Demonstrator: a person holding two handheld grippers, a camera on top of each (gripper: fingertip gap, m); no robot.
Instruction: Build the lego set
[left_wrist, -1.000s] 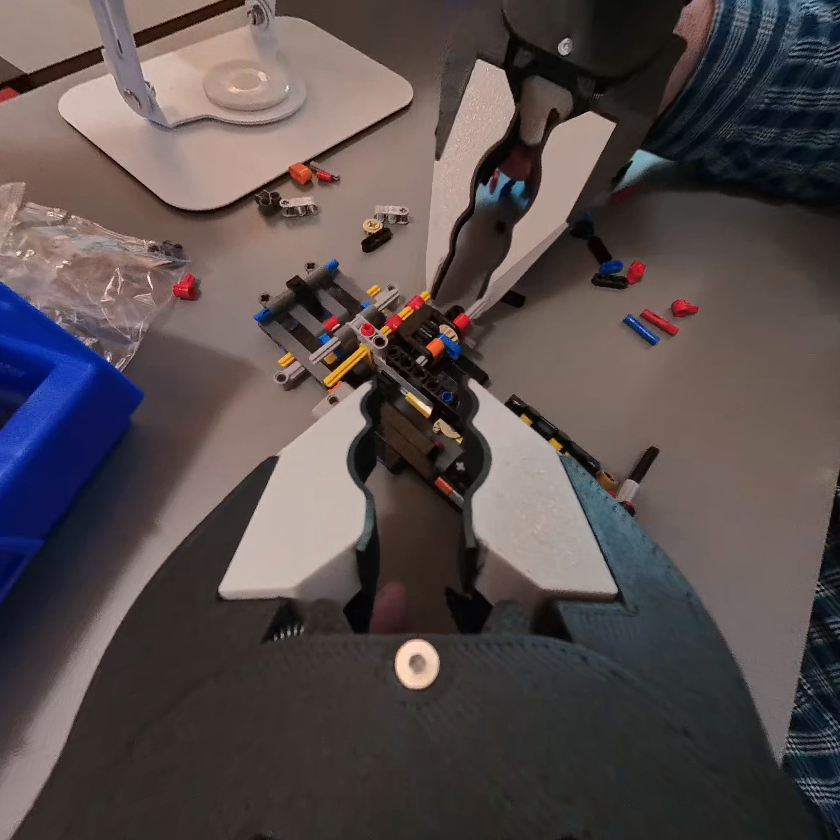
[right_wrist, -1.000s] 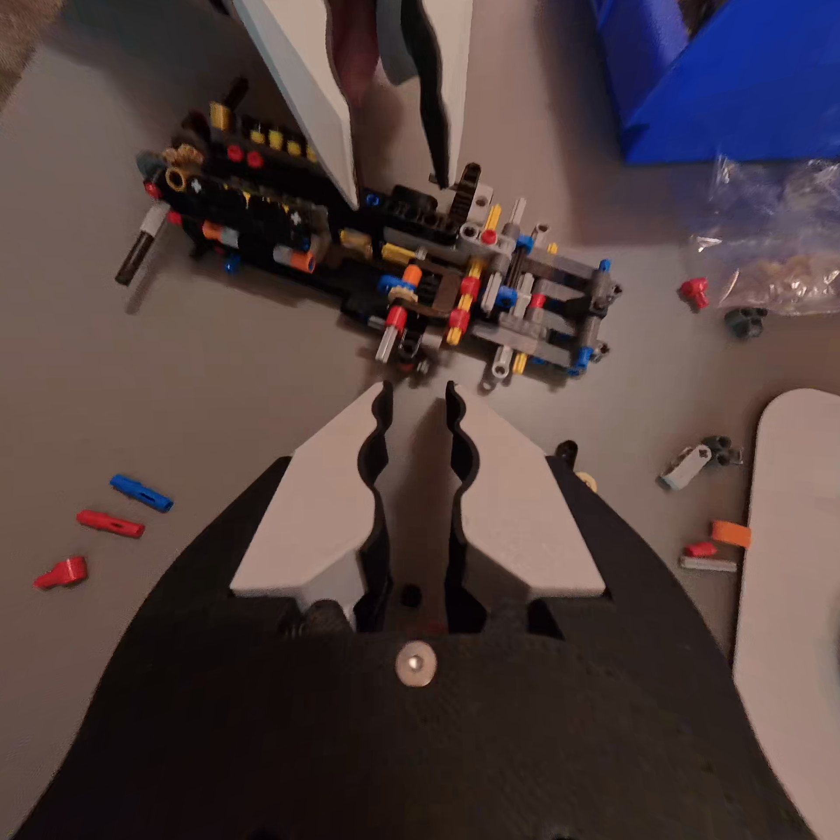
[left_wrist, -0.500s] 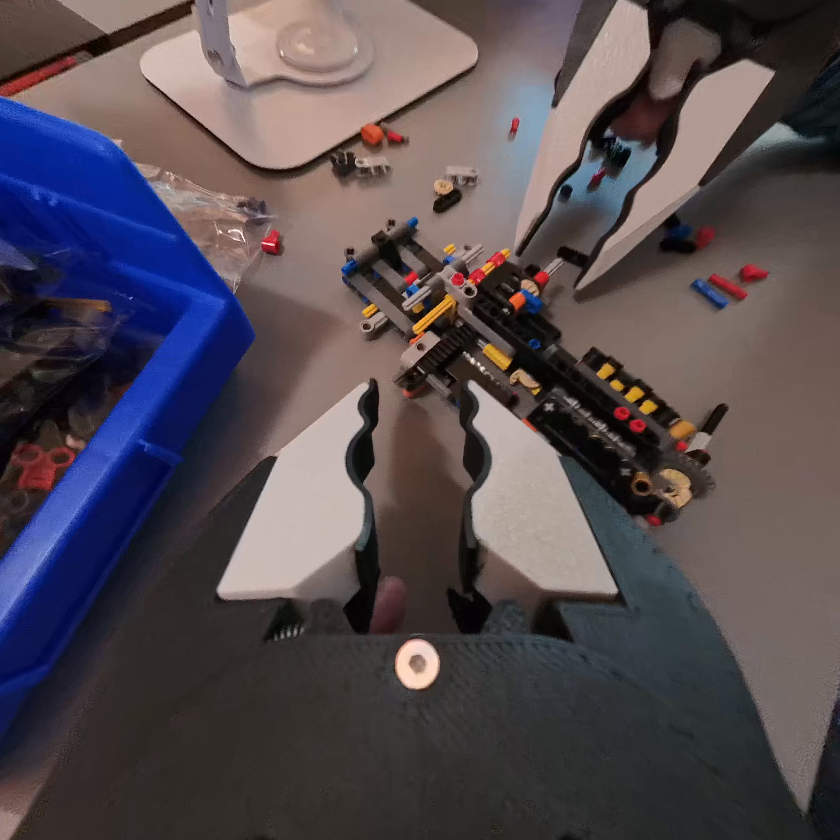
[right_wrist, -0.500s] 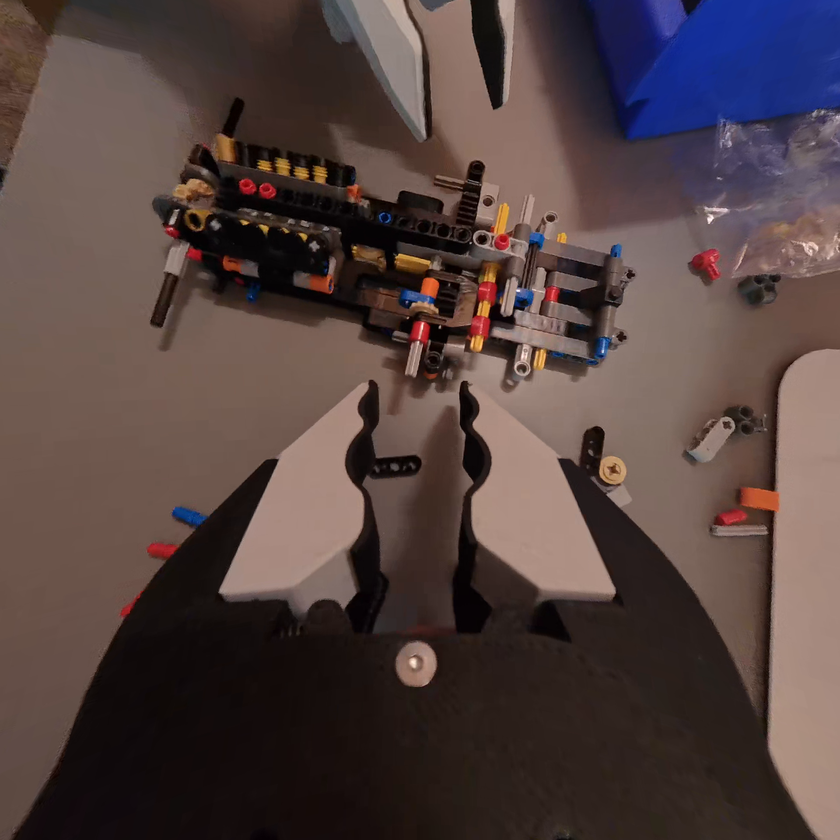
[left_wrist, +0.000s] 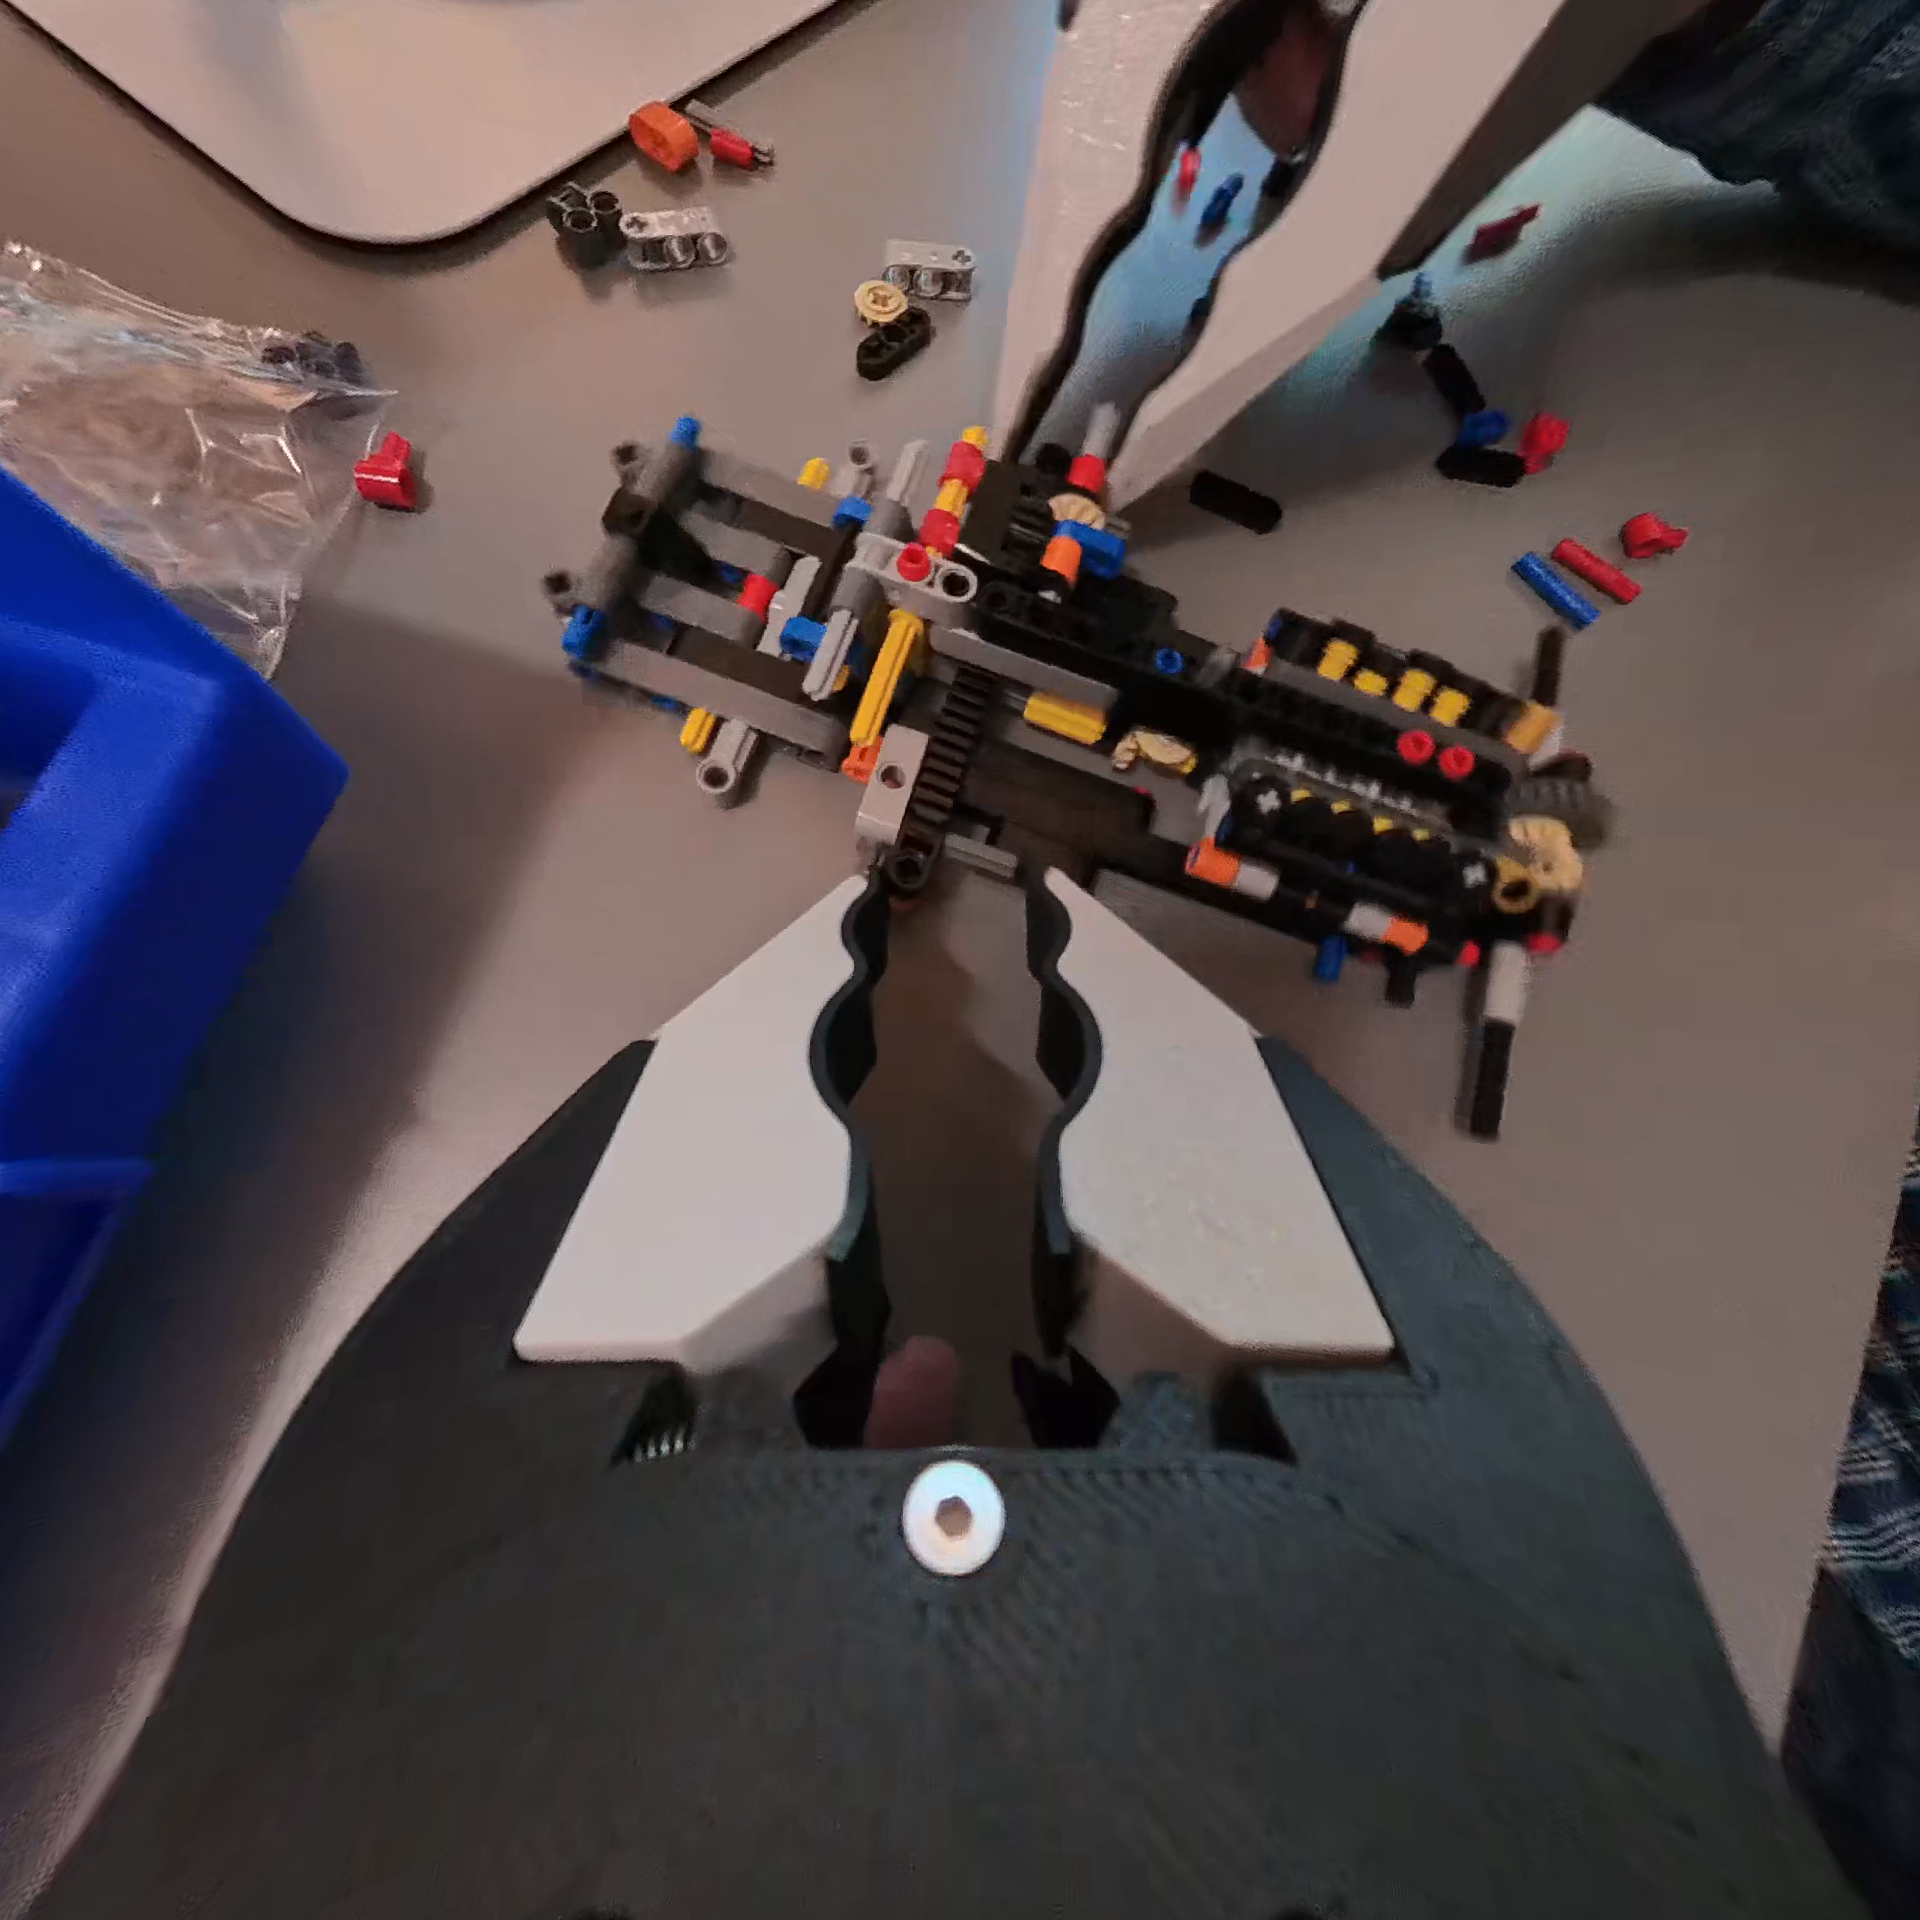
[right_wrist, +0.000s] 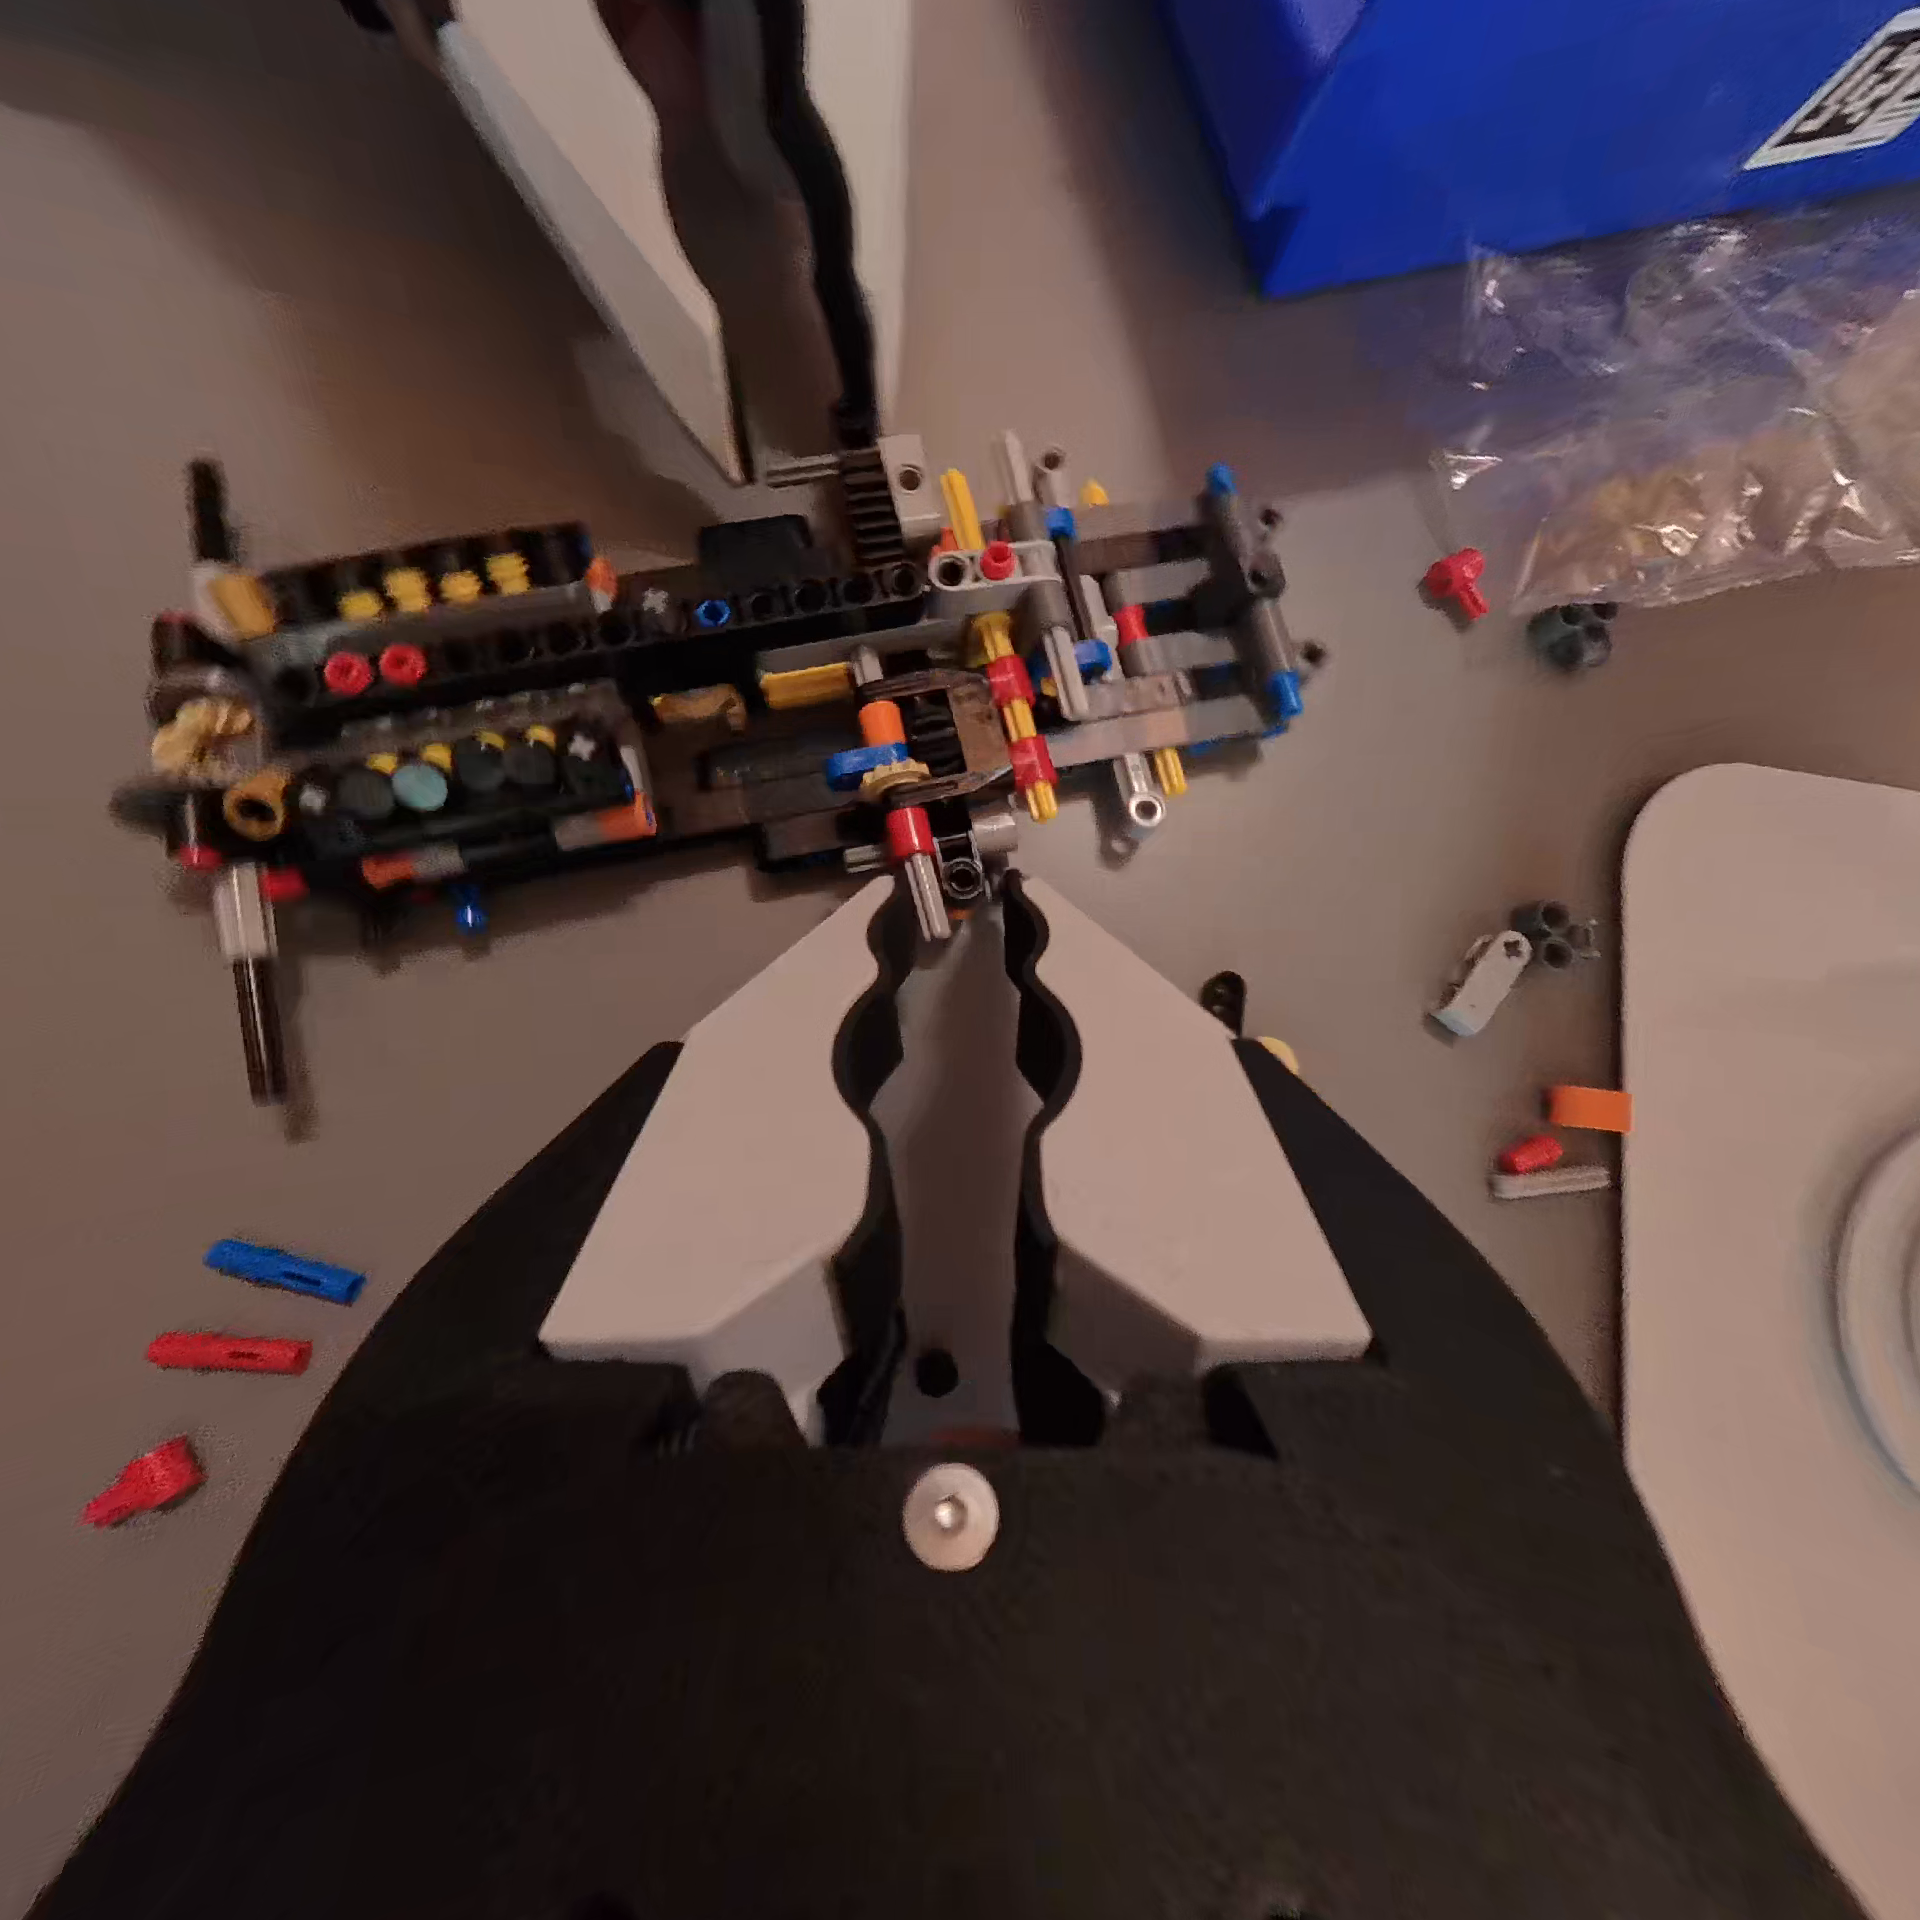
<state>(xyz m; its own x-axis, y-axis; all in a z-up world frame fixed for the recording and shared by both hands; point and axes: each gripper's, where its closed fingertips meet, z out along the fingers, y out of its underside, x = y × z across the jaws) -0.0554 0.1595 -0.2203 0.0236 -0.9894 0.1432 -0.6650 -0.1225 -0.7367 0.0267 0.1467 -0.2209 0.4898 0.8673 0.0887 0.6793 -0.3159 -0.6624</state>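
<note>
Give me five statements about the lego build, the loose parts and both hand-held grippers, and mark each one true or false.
1. The lego assembly lies on the table between the two grippers. True.
2. The left hand-held gripper is clamped shut on a loose blue pin. False: its jaws are apart, at the edge of the assembly by the black toothed rack.
3. The right hand-held gripper has its tips at the assembly's near edge. True.
4. The blue bin sits on top of the assembly. False: it stands off to the side, by the clear plastic bag.
5. Loose red and blue pins lie on the table. True.
</note>
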